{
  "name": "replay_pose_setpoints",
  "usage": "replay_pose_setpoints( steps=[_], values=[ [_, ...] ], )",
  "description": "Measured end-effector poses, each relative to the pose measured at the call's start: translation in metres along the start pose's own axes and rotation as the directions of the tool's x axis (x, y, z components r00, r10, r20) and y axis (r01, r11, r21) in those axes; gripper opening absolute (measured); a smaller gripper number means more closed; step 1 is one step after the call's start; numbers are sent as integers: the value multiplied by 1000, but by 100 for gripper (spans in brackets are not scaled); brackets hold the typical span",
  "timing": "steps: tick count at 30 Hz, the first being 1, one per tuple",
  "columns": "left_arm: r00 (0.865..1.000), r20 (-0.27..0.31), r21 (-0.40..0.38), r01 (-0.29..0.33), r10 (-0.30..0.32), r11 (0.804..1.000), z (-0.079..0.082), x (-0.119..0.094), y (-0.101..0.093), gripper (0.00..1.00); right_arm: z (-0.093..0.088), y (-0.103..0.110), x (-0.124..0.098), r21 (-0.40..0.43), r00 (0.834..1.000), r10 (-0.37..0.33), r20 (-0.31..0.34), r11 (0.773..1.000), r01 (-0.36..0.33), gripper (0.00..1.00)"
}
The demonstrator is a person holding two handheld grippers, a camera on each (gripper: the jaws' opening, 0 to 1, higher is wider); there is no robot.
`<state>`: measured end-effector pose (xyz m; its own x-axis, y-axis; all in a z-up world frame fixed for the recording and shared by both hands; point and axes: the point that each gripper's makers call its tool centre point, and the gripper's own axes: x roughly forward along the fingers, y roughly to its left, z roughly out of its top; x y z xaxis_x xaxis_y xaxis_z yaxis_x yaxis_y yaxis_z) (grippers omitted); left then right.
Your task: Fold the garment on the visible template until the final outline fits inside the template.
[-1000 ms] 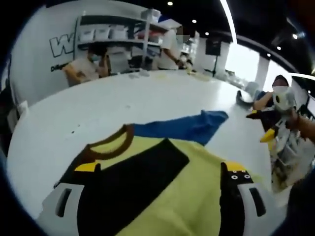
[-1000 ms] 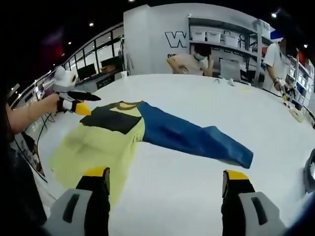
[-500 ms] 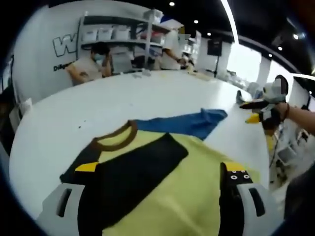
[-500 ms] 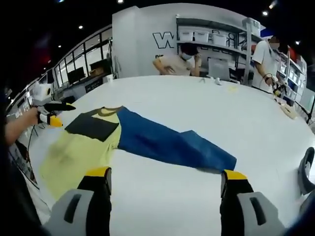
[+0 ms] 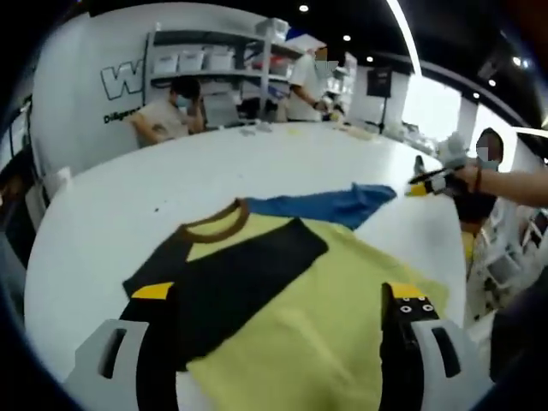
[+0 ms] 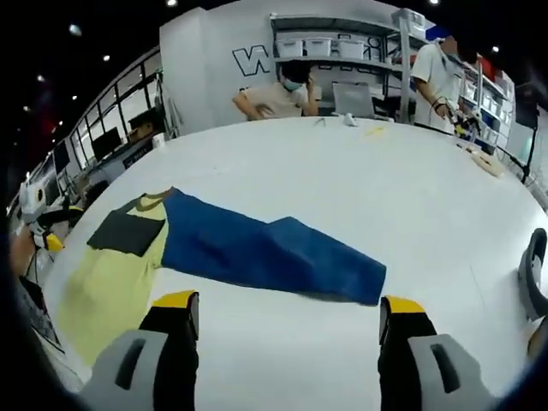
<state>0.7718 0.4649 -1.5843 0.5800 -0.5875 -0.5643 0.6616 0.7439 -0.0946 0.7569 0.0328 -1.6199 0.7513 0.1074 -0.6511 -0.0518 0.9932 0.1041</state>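
The garment lies flat on the white table [image 5: 128,214]: a yellow body [image 5: 342,291] with a black chest panel [image 5: 231,282], a brown collar [image 5: 214,224] and a long blue part [image 6: 265,253] stretched out to one side. My left gripper [image 5: 278,342] stands open just over the yellow hem, holding nothing. My right gripper [image 6: 287,342] is open above bare table, short of the blue part's near edge. In the left gripper view the right gripper [image 5: 428,181] hovers by the blue end [image 5: 342,205]. In the right gripper view the left gripper [image 6: 47,240] sits at the far left beside the yellow body [image 6: 111,282].
Two people [image 6: 287,94] stand at the table's far side in front of shelves with boxes [image 6: 342,47]. Small items [image 6: 347,120] lie near the far edge. A dark chair [image 6: 535,274] is at the right edge, and another person [image 5: 488,180] stands beyond the table.
Both cameras shifted. In the left gripper view the right gripper rose from the lower right up to the blue end. The garment lies as before, and both grippers stay open.
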Motion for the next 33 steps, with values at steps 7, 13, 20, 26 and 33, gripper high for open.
replay_pose_setpoints(
  steps=[7, 13, 20, 26, 33],
  values=[
    [1000, 11, -4, -18, 18, 1000, -3, -14, 0, 95, 0, -8, 11, 69, 1000, -10, 10, 998, 10, 82],
    [999, 33, -46, 0, 1, 999, -11, -26, -7, 95, -1, -21, 16, 141, 999, -46, 8, 989, 44, 80],
    [999, 38, -54, -29, 31, 998, -16, -46, -2, 94, -10, -32, 26, 141, 997, -79, -18, 987, 81, 71],
    [997, 49, -60, -51, 54, 997, -17, -58, 7, 95, -10, -45, 31, 205, 993, -115, -24, 972, 117, 62],
    [996, 41, -63, -78, 80, 995, -20, -64, 11, 95, -4, -52, 42, 220, 992, -120, -25, 968, 123, 58]
  ],
)
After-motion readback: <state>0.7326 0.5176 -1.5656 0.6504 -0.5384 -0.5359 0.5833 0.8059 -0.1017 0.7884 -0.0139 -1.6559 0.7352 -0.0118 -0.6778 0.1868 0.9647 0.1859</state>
